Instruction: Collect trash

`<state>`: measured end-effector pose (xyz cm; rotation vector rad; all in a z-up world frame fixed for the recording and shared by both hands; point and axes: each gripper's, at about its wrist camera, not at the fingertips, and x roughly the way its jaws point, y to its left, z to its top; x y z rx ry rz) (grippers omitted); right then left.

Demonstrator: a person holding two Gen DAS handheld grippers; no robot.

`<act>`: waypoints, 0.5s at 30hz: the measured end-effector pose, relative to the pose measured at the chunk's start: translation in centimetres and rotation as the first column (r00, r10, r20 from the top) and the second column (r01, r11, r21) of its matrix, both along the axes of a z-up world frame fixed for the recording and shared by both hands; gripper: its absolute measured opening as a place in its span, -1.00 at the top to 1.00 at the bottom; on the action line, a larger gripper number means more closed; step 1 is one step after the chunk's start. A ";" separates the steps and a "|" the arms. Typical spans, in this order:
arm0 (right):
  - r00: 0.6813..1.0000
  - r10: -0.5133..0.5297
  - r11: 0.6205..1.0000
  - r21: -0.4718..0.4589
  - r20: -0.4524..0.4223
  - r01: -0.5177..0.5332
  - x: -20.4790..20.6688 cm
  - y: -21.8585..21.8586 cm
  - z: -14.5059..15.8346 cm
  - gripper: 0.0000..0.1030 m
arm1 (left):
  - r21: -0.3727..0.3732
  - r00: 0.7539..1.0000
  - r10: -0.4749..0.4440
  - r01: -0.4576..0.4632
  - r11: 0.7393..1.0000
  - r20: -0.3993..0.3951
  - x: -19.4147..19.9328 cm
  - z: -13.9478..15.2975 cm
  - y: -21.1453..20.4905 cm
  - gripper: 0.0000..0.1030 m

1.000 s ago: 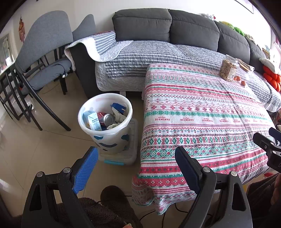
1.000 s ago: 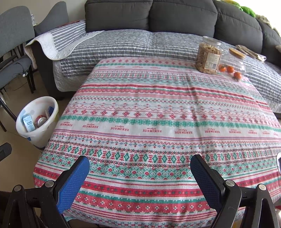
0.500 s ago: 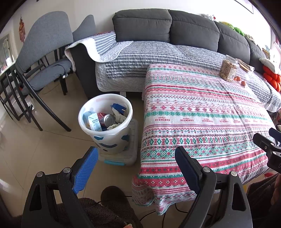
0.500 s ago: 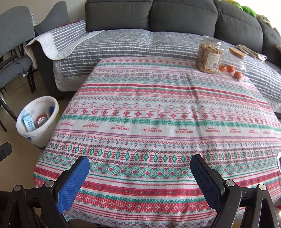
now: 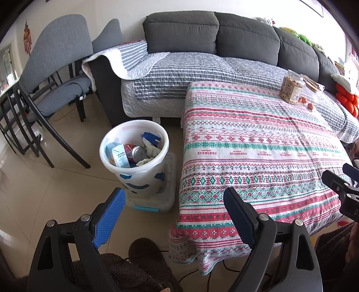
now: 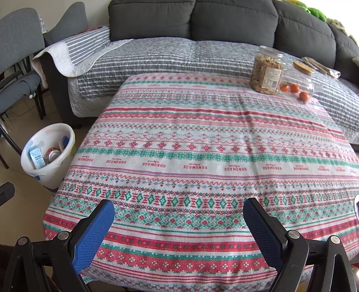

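At the bottom of the left wrist view, the left gripper (image 5: 174, 202) hangs with its blue-padded jaws wide apart and nothing between them, above a beige tiled floor (image 5: 44, 191) and a dark fuzzy slipper (image 5: 145, 251). In the right wrist view, the right gripper (image 6: 178, 212) is likewise spread wide and empty, poised over the near edge of a table draped in a red, green and white patterned cloth (image 6: 202, 157) printed with "HANDMADE".

Left of centre in the left view, just beside the table's left edge, a white plastic trash bin (image 5: 143, 179) with blue blotches stands on a clear lidded box (image 5: 166, 197). Inside it lie a light-blue carton (image 5: 120, 156), a red drink can (image 5: 135, 152) showing its silver end, a blue-and-white package (image 5: 151, 140) and crumpled paper (image 5: 145, 161).

At the cloth's far right corner stand a clear jar of nuts (image 6: 267, 71) and a clear container of small tomatoes (image 6: 296, 87), touching each other. Beyond, a dark grey sofa (image 6: 224, 20) wears a striped grey quilt (image 6: 179, 56). Grey padded chairs (image 5: 56, 56) fill the upper left.
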<state>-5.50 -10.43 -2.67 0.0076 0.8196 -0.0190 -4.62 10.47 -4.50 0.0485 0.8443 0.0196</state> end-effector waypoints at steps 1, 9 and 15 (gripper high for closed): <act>1.000 0.000 1.000 0.000 0.001 0.000 0.0 0.0 0.0 -0.86 | 0.000 1.000 0.000 0.000 1.000 0.000 0.0 0.0 0.0 -0.77; 1.000 0.001 1.000 -0.001 0.001 -0.001 0.0 0.0 0.0 -0.86 | -0.004 1.000 0.001 -0.001 1.000 0.002 0.0 0.0 0.0 -0.77; 1.000 0.002 1.000 -0.001 0.000 -0.002 0.0 0.0 0.0 -0.86 | 0.000 1.000 0.001 -0.001 1.000 0.002 0.0 0.0 0.0 -0.77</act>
